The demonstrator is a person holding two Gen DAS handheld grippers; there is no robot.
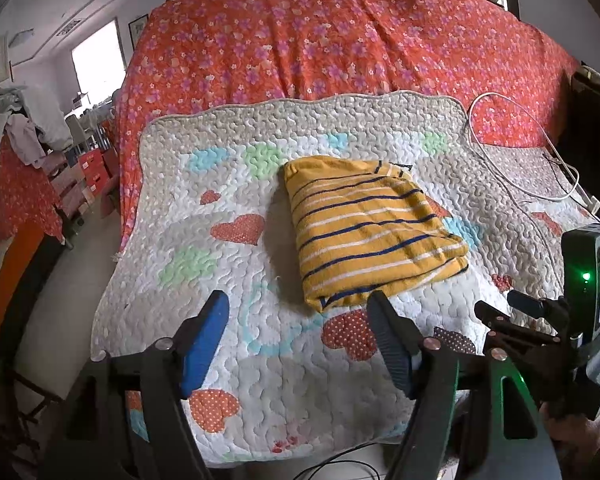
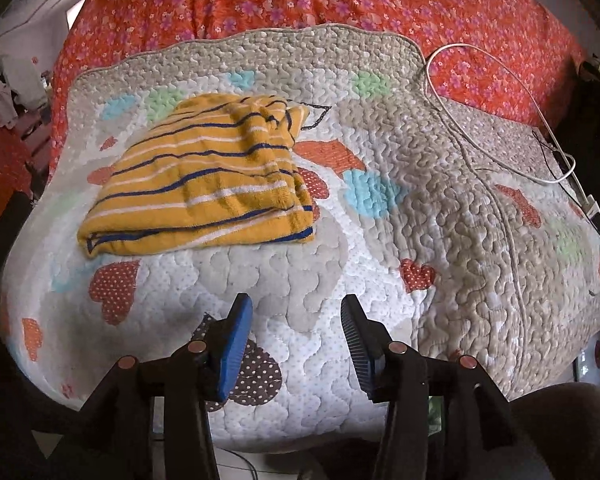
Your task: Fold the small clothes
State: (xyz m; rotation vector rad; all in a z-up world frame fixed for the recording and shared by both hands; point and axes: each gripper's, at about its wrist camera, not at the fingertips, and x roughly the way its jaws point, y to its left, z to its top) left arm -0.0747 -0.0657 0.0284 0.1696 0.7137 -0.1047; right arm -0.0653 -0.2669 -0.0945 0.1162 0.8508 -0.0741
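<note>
A yellow garment with navy and white stripes [image 1: 370,228] lies folded into a compact rectangle on the quilted heart-pattern mat [image 1: 220,280]. In the right wrist view the garment [image 2: 204,188] sits to the upper left on the same mat [image 2: 440,220]. My left gripper [image 1: 300,320] is open and empty, hovering just in front of the garment's near edge. My right gripper [image 2: 296,320] is open and empty, over bare mat to the right of and nearer than the garment. The right gripper's body also shows at the right edge of the left wrist view [image 1: 540,328].
The mat lies on a bed with a red floral cover [image 1: 320,32]. A white cable [image 1: 532,176] loops at the mat's far right corner, and it also shows in the right wrist view [image 2: 500,92]. Clothes and red boxes [image 1: 92,168] stand at the left beyond the bed.
</note>
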